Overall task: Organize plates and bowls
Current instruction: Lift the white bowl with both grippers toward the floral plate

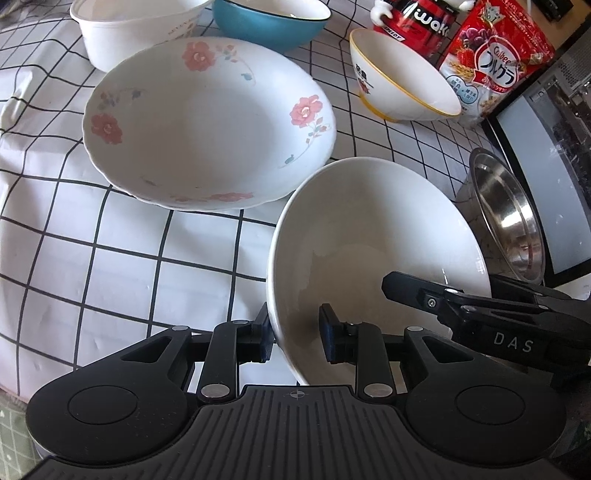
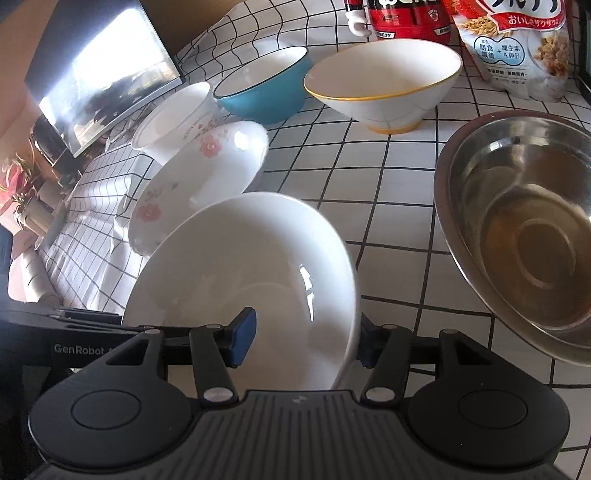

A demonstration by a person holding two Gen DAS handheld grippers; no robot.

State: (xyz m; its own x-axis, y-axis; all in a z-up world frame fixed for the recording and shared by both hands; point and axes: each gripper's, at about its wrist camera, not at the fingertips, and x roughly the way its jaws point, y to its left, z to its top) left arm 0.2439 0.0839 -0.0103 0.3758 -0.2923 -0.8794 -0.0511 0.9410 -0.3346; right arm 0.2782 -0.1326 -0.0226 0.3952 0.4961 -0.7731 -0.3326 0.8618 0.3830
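A plain white bowl (image 1: 369,236) sits closest to me, tilted, just in front of a white floral plate (image 1: 207,122). My left gripper (image 1: 297,338) straddles the bowl's near-left rim, one blue pad against the outer wall and the other inside, shut on it. My right gripper (image 2: 304,341) straddles the opposite rim of the same bowl (image 2: 240,266), with its inner pad (image 2: 243,338) on the interior and its outer pad behind the wall. Whether the bowl's base touches the checked cloth is hidden.
Behind the floral plate stand a white tub-shaped bowl (image 1: 136,26), a teal bowl (image 1: 266,22) and a yellow-rimmed bowl (image 1: 399,77). A steel bowl (image 2: 517,229) lies right of the white one. A red figure (image 1: 417,18), a cereal bag (image 1: 495,62) and a dark screen (image 1: 546,177) edge the checked tablecloth (image 1: 92,258).
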